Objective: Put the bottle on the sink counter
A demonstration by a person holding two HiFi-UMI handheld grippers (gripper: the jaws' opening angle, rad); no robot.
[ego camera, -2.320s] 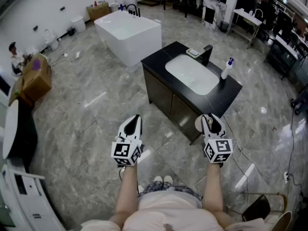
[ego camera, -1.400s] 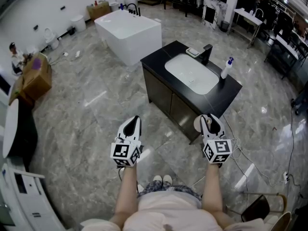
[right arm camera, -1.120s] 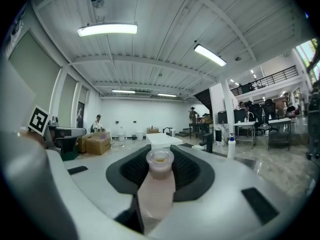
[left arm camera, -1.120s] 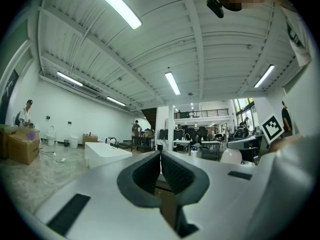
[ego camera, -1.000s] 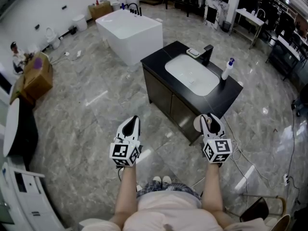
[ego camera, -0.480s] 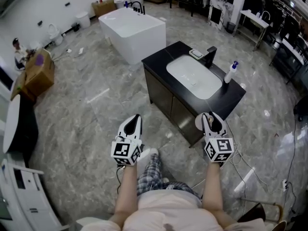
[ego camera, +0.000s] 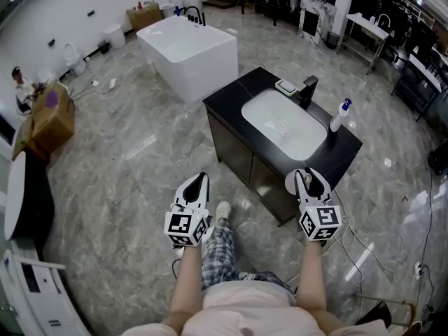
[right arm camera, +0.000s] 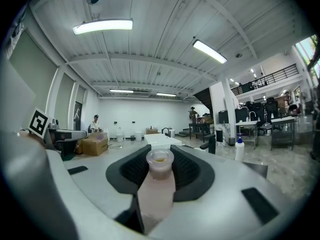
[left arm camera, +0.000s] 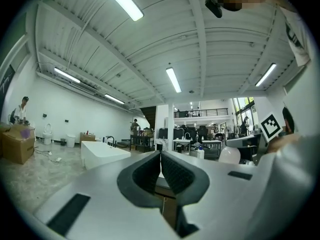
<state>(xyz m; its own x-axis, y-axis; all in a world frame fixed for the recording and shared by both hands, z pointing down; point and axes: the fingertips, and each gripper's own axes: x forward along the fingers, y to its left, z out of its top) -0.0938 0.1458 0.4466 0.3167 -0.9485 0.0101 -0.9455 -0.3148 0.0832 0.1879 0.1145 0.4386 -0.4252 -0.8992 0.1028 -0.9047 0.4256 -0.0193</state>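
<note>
Grey marbled floor tile (ego camera: 119, 187) runs under me, open showroom-type hall. My leg in plaid is stepping forward, with a shoe (ego camera: 222, 210) on the tile. Left gripper (ego camera: 198, 181) is held low over the floor, jaws pressed together with nothing between them. Right gripper (ego camera: 309, 178) is clamped on the bottle (right arm camera: 158, 183): pale, translucent, neck up, gripped between the dark pads. In the head view it sits just short of the sink counter's (ego camera: 231, 98) near corner, over the floor and not on the counter. Loose cable (ego camera: 364, 247) lies on the tile to my right.

Counter is a black cabinet with a white basin (ego camera: 283, 121) sunk in the top, a dark faucet (ego camera: 306, 89) behind it, a small white dish (ego camera: 285, 86) beside the faucet and a white spray bottle (ego camera: 339, 115) at the right end. Beyond that is a white bathtub (ego camera: 189, 47). Cardboard box (ego camera: 49, 117) is far left with a person (ego camera: 17, 82) near it. Desks (ego camera: 364, 26) line the back wall.
</note>
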